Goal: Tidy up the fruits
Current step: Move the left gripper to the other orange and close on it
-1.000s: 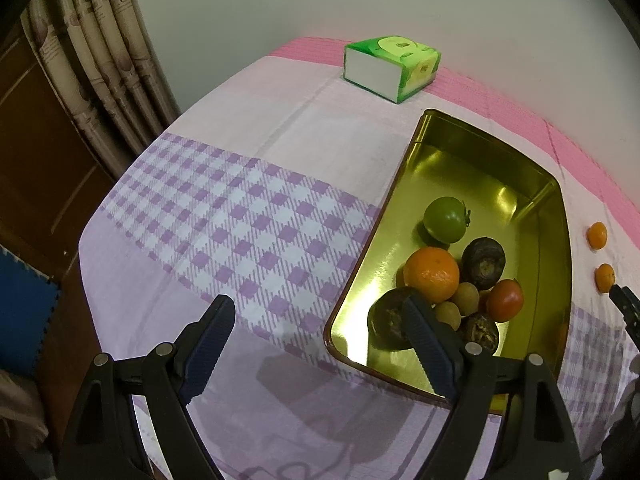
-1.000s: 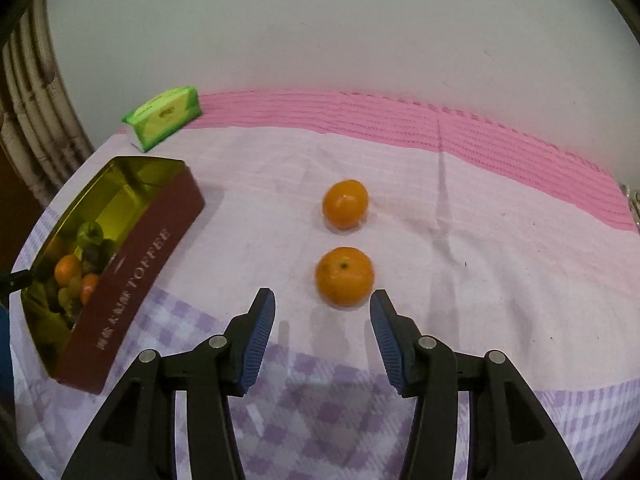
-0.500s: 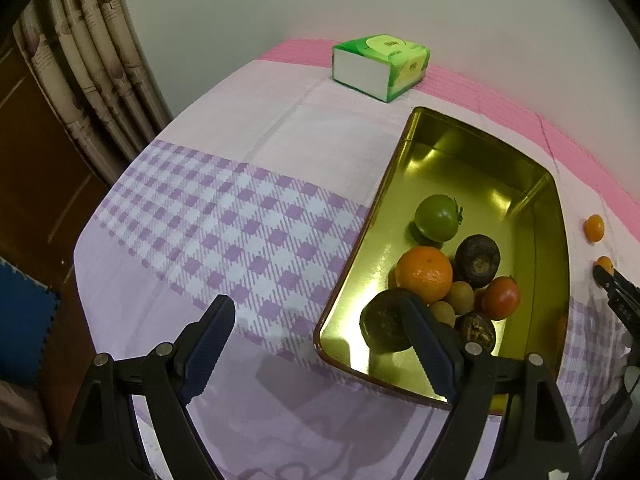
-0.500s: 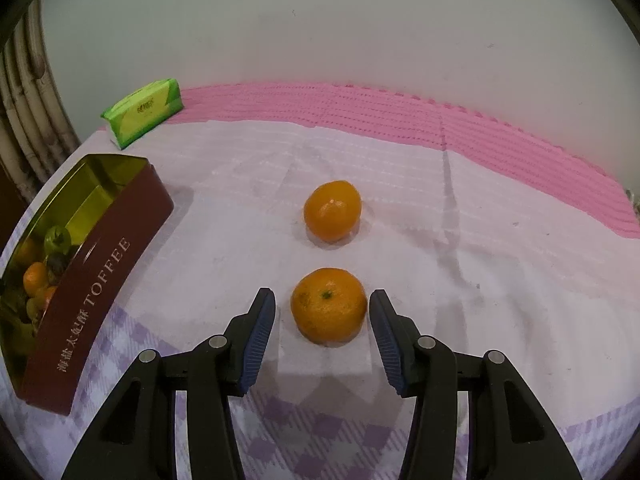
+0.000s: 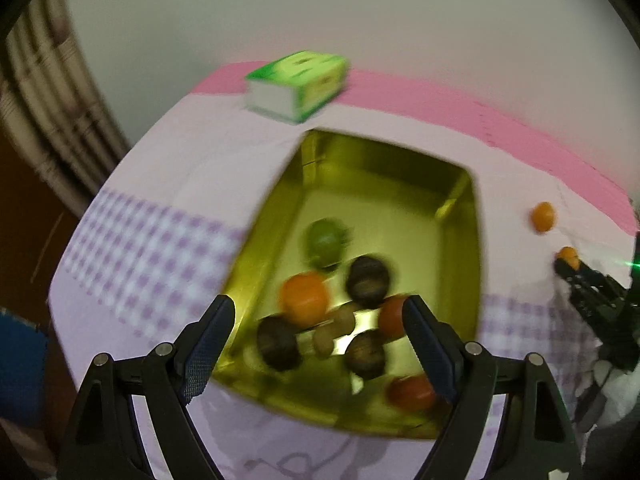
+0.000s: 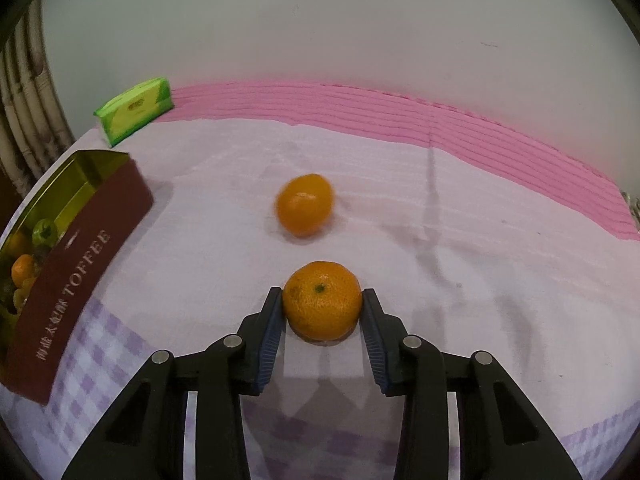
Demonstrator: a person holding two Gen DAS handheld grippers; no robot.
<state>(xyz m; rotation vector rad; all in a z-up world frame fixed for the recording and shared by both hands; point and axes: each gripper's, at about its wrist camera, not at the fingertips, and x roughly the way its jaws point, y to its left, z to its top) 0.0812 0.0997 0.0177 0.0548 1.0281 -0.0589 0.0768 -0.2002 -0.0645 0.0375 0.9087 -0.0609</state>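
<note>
Two mandarins remain outside the tin (image 6: 84, 248), and your right gripper (image 6: 322, 320) has just been closing its jaws on the nearer mandarin (image 6: 322, 304), which sits between them on the worktop (image 6: 480, 240) with both pads touching its sides. The farther mandarin (image 6: 305, 204) lies just beyond it on the pale cloth, apart from the jaws. To the left, the tin stands with its brown wall toward you and several fruits already heaped at its near end. Your left gripper (image 5: 320, 344) hangs above that heap with its jaws wide and nothing between them; the left wrist view is smeared by motion, so the fruits below read only as blurred shapes. From here the main risk is the grip itself: the pads meet the mandarin at its widest, roundest part, low against the cloth, so a lift started before the squeeze is firm could let it roll out and away, perhaps into its neighbour. Squeezing too hard could bruise the soft skin. On the carry, the tin's tall near wall is in your path; clip it and you may shift the tin or drop the fruit short. Watch too that both grippers do not crowd the same end of the tin.
</note>
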